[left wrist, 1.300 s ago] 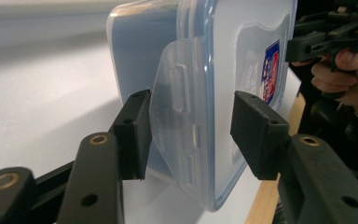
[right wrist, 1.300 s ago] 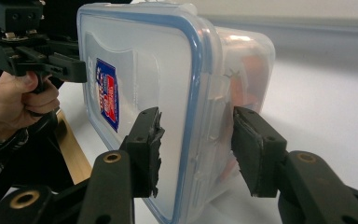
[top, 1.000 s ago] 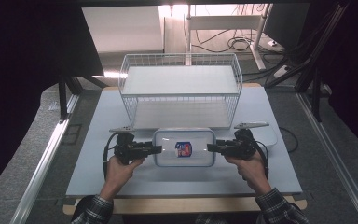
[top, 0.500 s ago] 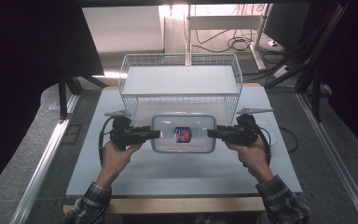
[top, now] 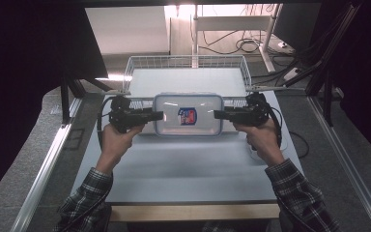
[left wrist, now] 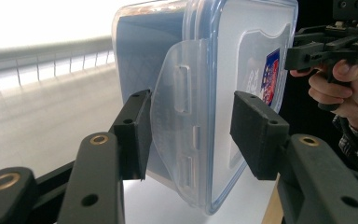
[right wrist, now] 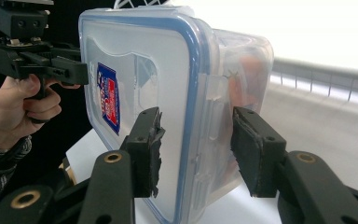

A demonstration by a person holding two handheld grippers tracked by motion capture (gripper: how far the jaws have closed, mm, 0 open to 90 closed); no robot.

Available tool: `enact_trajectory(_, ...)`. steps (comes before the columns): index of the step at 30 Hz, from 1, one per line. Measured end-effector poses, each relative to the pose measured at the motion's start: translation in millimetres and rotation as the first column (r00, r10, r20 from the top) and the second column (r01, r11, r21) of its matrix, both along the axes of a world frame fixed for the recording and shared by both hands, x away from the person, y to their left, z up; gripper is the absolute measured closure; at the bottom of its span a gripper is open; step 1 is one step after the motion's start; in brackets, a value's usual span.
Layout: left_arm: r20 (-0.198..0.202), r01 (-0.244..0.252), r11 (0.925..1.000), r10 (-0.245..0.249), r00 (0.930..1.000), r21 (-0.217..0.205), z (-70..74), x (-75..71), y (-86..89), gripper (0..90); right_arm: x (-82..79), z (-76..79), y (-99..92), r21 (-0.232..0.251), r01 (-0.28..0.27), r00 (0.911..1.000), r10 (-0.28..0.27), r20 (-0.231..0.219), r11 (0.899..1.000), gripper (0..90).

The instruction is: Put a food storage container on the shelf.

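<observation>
You hold the plastic box (top: 189, 114) off the table (top: 183, 169), level, just in front of the wire basket (top: 188, 62). The left gripper (top: 155, 115) is clamped on the latch flap at one short end; the right gripper (top: 221, 115) is clamped on the opposite end, pads on lid and base. Treat the box as stiff, probably light, and slippery: smooth clear plastic gives the pads little bite. The left latch flap hangs loose and may flex, so grip lid and base together. Both forearms reach forward, with the grippers pointing inward at each other.
</observation>
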State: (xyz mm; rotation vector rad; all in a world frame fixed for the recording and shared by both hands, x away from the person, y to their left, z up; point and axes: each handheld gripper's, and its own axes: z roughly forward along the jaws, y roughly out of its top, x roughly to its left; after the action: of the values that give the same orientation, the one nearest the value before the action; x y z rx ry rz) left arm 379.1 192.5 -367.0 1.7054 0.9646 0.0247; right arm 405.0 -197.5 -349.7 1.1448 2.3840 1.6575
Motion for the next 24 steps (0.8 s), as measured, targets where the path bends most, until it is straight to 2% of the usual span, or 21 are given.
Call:
enact_trajectory(9,0.006,-0.004,1.0,0.004,1.0,-0.004,24.3,20.0,3.4,49.5,20.2,23.7,3.5,0.015,0.004,1.0,-0.004,0.0,1.0,53.8)
enact_trajectory(18,0.001,0.0,0.9997,0.0,1.0,-0.023,40.4,45.3,7.7,49.7,42.2,46.2,7.4,0.009,0.02,0.9997,-0.02,0.015,1.0,53.8)
enact_trajectory(24,-0.005,-0.006,0.9996,0.006,1.0,-0.027,47.6,59.2,11.0,49.7,54.7,52.4,10.3,0.015,0.026,0.9997,-0.026,0.004,1.0,53.7)
